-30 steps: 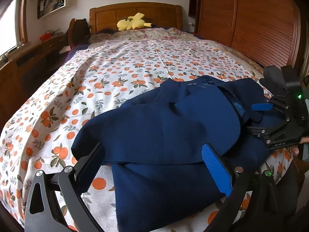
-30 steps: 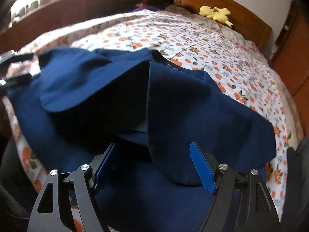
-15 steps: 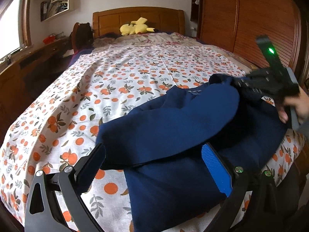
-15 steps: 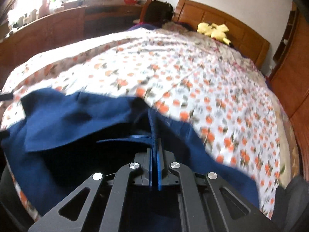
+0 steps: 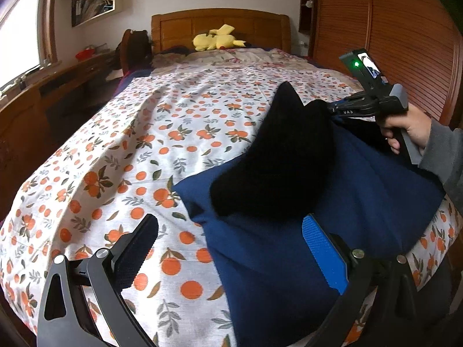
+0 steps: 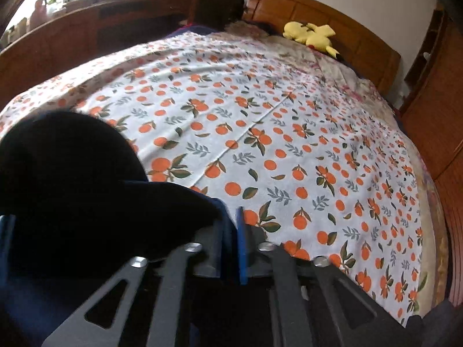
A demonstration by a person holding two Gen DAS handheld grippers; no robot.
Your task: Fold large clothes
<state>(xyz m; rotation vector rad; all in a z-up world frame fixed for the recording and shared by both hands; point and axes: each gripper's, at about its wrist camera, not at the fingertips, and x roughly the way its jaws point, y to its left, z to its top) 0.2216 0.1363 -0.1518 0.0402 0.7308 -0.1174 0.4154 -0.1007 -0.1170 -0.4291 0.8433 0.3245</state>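
A navy garment (image 5: 361, 188) lies on the near right part of the bed. One layer of it (image 5: 283, 159) is lifted into a dark peak and hangs from my right gripper (image 5: 332, 110), which a hand (image 5: 405, 127) holds above the bed's right side. In the right wrist view the jaws of the right gripper (image 6: 231, 219) are opening, with a narrow gap and navy cloth (image 6: 72, 188) still pinched between the blue pads. My left gripper (image 5: 230, 225) stands open over the garment's near left edge, holding nothing.
The orange-print bedsheet (image 5: 130, 144) covers the bed. A yellow plush toy (image 5: 217, 39) lies by the wooden headboard (image 5: 220, 21). A wooden wardrobe (image 5: 405, 29) lines the right side, and a desk (image 5: 43, 92) stands under the window at left.
My right gripper went from open to shut on a fold of the garment, then carried it up and to the right, uncovering bedsheet at left. My left gripper stayed open and nearly still.
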